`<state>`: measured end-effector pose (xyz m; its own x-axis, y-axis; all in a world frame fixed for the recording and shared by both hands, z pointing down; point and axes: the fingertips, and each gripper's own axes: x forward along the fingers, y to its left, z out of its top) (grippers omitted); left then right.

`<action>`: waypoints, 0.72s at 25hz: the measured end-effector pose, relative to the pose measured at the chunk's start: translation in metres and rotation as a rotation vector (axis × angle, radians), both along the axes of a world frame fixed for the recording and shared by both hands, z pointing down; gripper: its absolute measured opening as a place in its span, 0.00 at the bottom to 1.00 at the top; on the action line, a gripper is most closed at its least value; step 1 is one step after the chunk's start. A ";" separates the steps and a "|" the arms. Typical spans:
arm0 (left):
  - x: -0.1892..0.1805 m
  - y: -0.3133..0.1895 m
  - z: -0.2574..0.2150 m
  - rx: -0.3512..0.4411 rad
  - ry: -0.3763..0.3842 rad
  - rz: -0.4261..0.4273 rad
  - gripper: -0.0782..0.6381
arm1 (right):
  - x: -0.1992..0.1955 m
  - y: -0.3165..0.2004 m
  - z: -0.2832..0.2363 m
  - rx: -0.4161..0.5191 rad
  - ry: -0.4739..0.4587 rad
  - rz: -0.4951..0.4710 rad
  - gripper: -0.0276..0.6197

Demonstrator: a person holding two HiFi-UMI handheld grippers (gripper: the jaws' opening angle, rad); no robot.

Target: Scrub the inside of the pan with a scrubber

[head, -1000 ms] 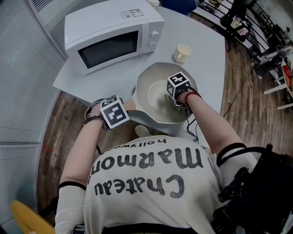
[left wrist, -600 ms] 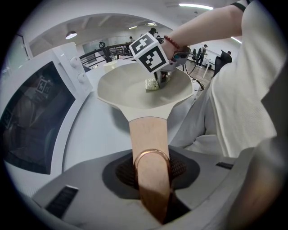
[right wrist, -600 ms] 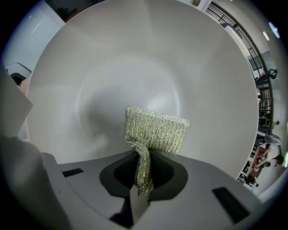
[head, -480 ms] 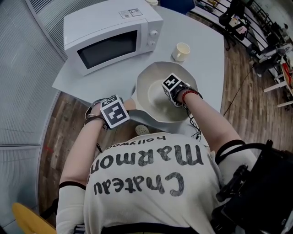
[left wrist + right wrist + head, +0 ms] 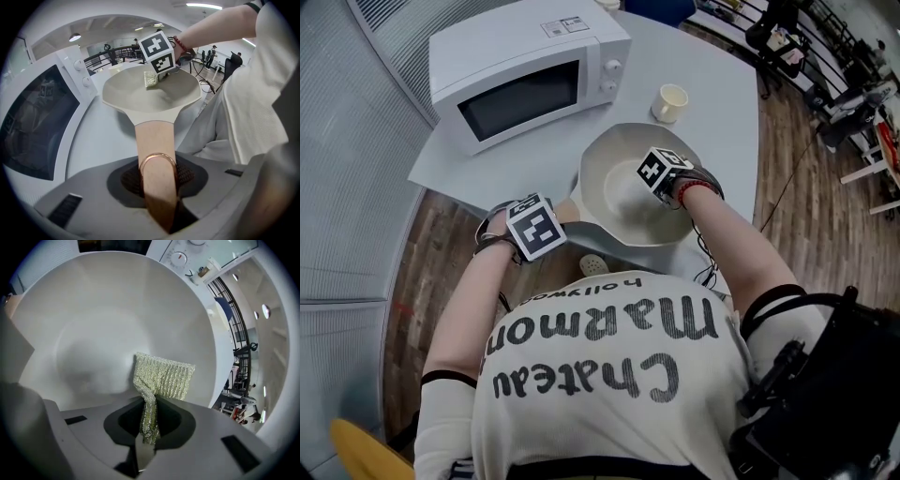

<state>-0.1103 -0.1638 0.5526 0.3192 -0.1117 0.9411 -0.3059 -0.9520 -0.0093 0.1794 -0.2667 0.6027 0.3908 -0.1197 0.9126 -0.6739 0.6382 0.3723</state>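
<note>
At the near edge of the worktop (image 5: 712,84) sits the pan (image 5: 609,155), its handle (image 5: 157,145) clamped in the left tool (image 5: 159,187). A hard push could twist it in that grip and tip it off. Inside the bowl, the right tool (image 5: 146,437) pinches the scrubber (image 5: 164,376) by one thin fold, which may pull free.

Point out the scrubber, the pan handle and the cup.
scrubber (image 5: 164,376), right gripper view, on its mesh face
pan handle (image 5: 156,138), left gripper view, on its bare shaft
cup (image 5: 667,112), head view, on its side wall
</note>
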 end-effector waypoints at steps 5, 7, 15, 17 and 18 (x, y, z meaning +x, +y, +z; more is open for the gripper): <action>-0.005 0.000 -0.002 -0.009 -0.001 -0.001 0.29 | 0.003 -0.021 -0.017 0.095 0.060 -0.108 0.10; -0.005 0.000 -0.002 -0.011 -0.001 -0.001 0.29 | 0.004 -0.027 -0.021 0.134 0.076 -0.154 0.10; -0.006 -0.001 -0.002 -0.018 0.003 0.005 0.28 | -0.024 -0.044 -0.048 0.325 -0.244 -0.084 0.10; -0.008 -0.001 -0.001 -0.018 0.002 0.008 0.28 | -0.055 -0.044 -0.070 0.344 -0.514 0.084 0.10; -0.009 -0.002 0.000 -0.018 0.001 0.008 0.28 | -0.076 -0.040 -0.079 0.303 -0.679 0.175 0.10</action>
<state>-0.1190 -0.1657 0.5527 0.3211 -0.0925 0.9425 -0.2979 -0.9546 0.0077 0.1030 -0.3066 0.5233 -0.2078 -0.3913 0.8965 -0.8994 0.4367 -0.0178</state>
